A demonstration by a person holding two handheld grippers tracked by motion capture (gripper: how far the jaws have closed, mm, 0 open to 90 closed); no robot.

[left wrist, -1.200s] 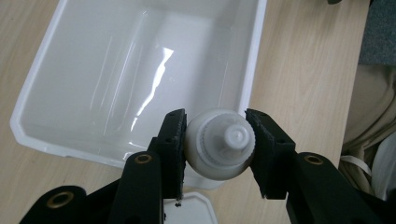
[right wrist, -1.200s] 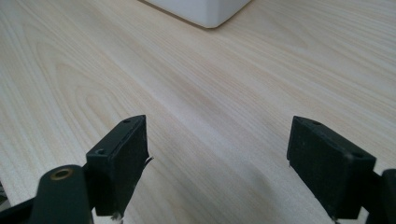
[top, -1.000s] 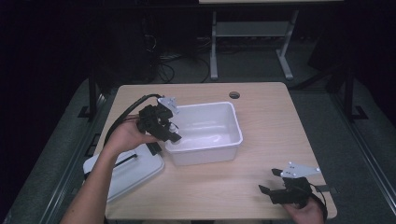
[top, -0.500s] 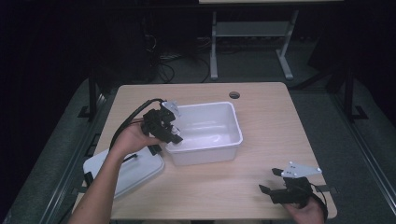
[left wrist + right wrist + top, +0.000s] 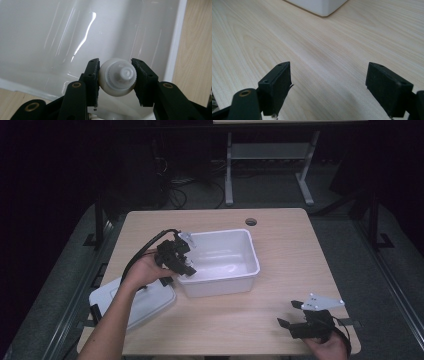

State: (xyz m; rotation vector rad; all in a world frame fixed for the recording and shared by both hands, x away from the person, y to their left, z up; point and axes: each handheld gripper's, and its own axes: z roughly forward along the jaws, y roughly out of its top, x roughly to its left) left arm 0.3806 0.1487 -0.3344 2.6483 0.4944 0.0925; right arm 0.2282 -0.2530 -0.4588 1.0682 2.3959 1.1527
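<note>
While its two black jaws press on either side of a white ball-shaped bottle [image 5: 117, 77] with a ridged cap, the left gripper [image 5: 181, 264] holds it just inside the left wall of a white bin [image 5: 250, 251]. That bin stands open near the middle of the table [image 5: 290, 240]. Its white lid [image 5: 145, 305] lies flat at the table's left edge, just beside the bin. Near the front right corner, the right gripper [image 5: 328, 86] hovers low over bare wood, jaws wide apart and empty.

One white tub [image 5: 250, 270], one lid [image 5: 150, 302], one round white bottle [image 5: 117, 77] — two claws
</note>
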